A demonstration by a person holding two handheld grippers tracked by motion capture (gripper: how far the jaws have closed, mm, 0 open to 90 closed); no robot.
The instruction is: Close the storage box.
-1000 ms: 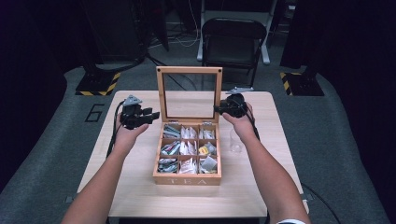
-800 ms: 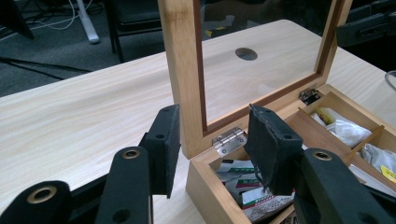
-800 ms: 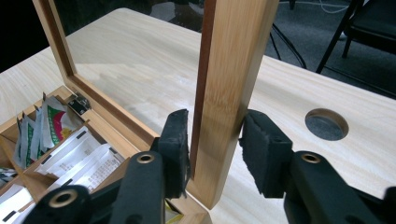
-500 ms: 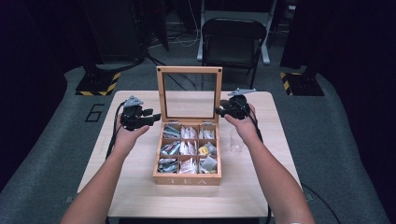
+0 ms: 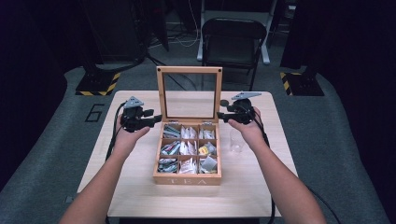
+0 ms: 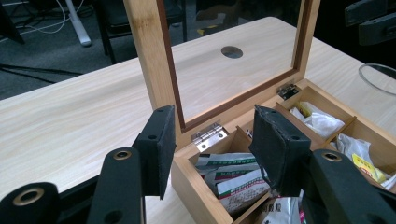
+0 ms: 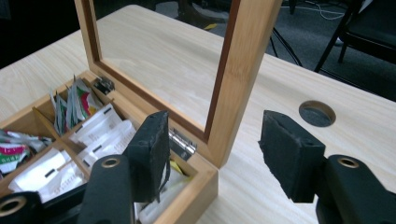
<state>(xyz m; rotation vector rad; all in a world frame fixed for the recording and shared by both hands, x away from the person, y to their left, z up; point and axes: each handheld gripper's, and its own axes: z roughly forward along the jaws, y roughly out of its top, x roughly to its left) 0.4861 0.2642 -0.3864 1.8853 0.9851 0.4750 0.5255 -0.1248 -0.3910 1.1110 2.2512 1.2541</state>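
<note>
The glass [image 6: 379,77] is cut off by the left gripper view's edge.

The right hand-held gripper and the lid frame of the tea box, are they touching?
Apart. In the right gripper view the right hand-held gripper has both pads clear of the lid frame, which stands between its open jaws; they have just been opening.

Smooth pale wooden tea box [image 5: 187,179], glass-paned lid [image 5: 189,93], shiny metal hinges [image 6: 208,136].
</note>
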